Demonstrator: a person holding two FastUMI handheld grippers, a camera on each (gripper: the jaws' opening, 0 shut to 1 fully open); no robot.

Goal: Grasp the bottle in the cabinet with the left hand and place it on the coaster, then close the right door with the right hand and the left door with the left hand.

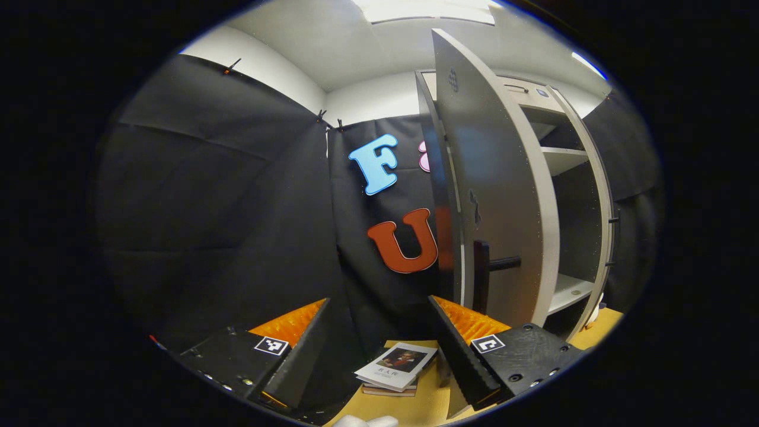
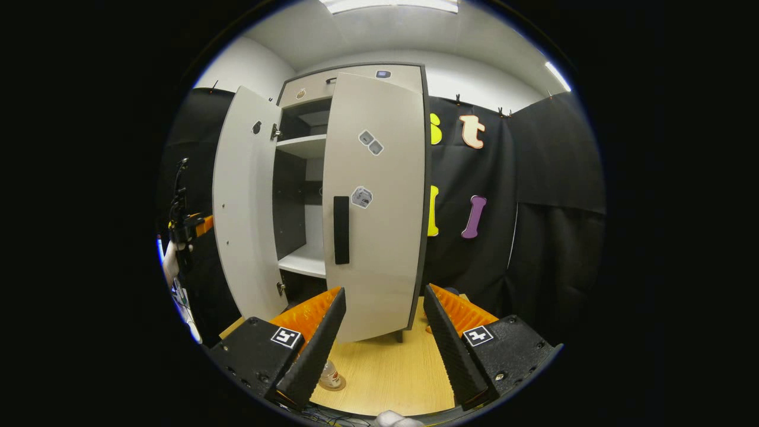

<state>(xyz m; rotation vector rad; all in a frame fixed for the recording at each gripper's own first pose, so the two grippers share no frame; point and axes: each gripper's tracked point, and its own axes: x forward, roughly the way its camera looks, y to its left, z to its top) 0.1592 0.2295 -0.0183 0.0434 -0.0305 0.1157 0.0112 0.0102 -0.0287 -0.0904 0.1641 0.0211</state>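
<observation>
1. fingers of your left gripper gape wide, empty, beside the left door, its upright handle just right.
2. bottle sits on the coaster; right door nearly closed.

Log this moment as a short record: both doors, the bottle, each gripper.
right door: nearly shut
left door: wide open
bottle: on the coaster, on the table
left gripper: open, empty, beside the left door's edge
right gripper: open, empty, in front of the right door
books: stacked on the table
</observation>
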